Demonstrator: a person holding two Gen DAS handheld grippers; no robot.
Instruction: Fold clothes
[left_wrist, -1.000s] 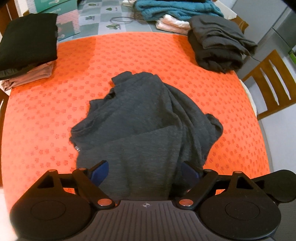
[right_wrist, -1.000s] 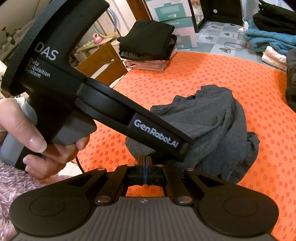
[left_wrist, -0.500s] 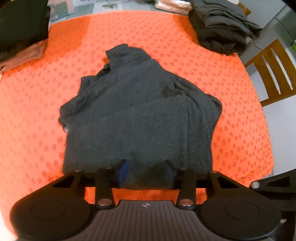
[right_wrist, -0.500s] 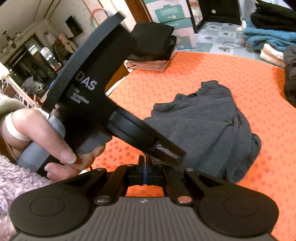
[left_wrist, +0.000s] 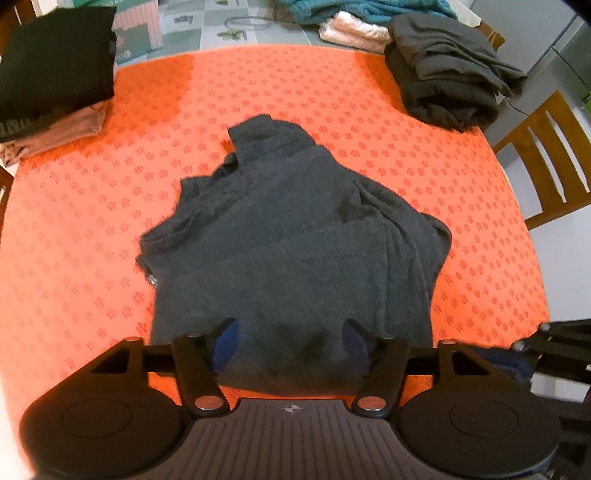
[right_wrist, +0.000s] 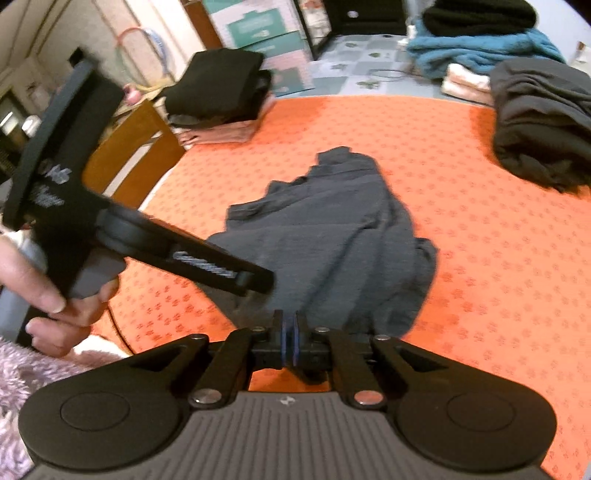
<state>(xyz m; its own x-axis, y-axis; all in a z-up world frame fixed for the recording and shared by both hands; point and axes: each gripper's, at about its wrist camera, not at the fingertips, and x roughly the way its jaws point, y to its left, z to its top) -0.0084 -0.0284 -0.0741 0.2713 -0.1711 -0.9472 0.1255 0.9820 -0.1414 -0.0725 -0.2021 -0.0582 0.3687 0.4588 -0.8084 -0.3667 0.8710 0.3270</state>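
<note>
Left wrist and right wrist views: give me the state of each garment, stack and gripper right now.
Grey garment: crumpled, unfolded, on orange cloth.
Left gripper: open, straddling garment's near edge.
Right gripper: shut; grip unclear.
Black stack: folded.
Dark grey pile: loosely folded.

Crumpled garment (left_wrist: 291, 236) mid-cloth on the tablecloth (left_wrist: 92, 236), with left gripper (left_wrist: 290, 345) at its near hem and right gripper (right_wrist: 289, 334) at the near-right corner. Behind and left of the garment, folded stack (left_wrist: 51, 74); behind and right, rumpled pile (left_wrist: 450, 74). Off the right of the garment, past the cloth edge, chair (left_wrist: 543, 162).
</note>
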